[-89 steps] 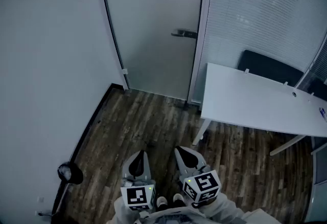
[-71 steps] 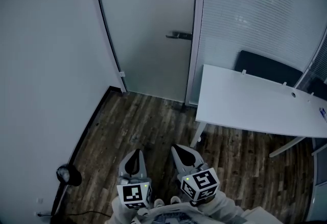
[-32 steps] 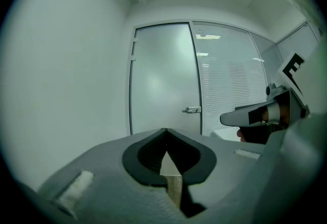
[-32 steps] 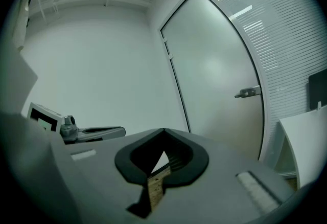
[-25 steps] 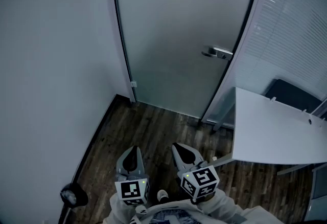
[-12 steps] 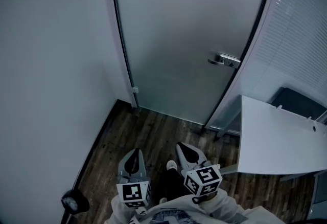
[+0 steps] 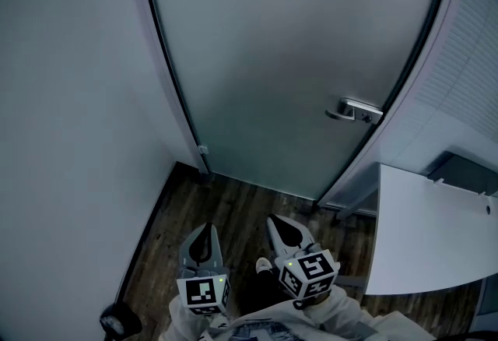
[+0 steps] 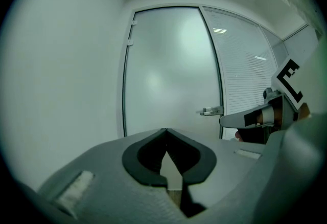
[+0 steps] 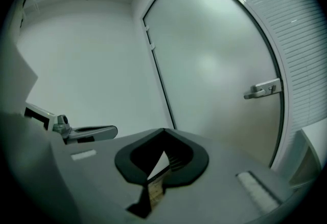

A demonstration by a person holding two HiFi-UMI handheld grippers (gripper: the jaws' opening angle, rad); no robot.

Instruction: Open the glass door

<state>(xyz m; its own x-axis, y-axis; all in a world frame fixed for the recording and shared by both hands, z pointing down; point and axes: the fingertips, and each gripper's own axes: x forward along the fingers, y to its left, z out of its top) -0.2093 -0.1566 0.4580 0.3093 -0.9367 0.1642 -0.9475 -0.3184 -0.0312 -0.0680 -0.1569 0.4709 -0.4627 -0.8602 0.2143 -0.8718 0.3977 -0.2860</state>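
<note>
Closer to the glass door (image 7: 288, 59) now
Its handle (image 7: 354, 110) is nearer, not reached yet — left gripper (image 7: 204, 230) and right gripper (image 7: 280, 223) are closed tight, empty

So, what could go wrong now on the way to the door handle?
1. The right gripper has its jaws together and sits low, far from the handle. Unless it opens first, it may knock the handle or the glass door instead of gripping.
2. The white table stands close beside the door on the right. The door, if it swings inward, could hit it.
</note>
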